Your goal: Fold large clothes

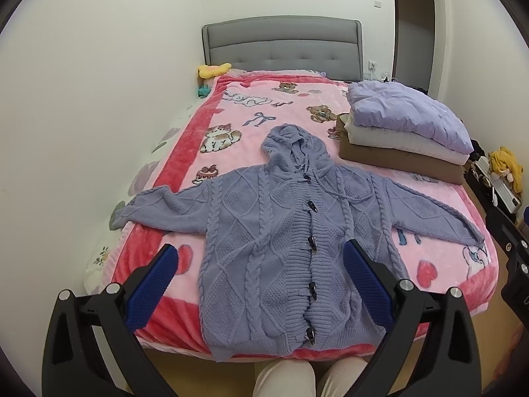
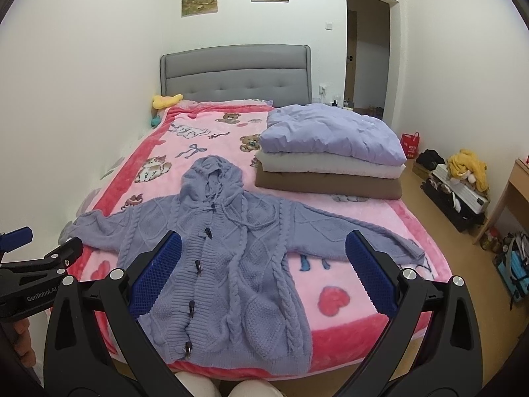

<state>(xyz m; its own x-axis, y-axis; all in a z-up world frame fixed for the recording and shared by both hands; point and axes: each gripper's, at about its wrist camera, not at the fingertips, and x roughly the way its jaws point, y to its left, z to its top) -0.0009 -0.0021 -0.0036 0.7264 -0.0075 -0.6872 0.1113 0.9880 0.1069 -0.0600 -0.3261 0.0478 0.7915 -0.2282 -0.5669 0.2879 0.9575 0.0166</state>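
A purple cable-knit hooded cardigan (image 1: pixel 274 231) lies flat and face up on the pink blanket (image 1: pixel 231 109), sleeves spread to both sides, hood toward the headboard, dark toggle buttons down the front. It also shows in the right wrist view (image 2: pixel 238 248). My left gripper (image 1: pixel 261 264) is open and empty, held above the cardigan's lower half near the foot of the bed. My right gripper (image 2: pixel 264 258) is open and empty, held above the cardigan's right side. Neither touches the cloth.
A stack of folded items (image 2: pixel 330 155), purple on white on brown, sits on the bed's right side. A grey headboard (image 2: pixel 234 72) is at the far end. A wall runs along the bed's left. Bags and boxes (image 2: pixel 456 185) line the floor at right.
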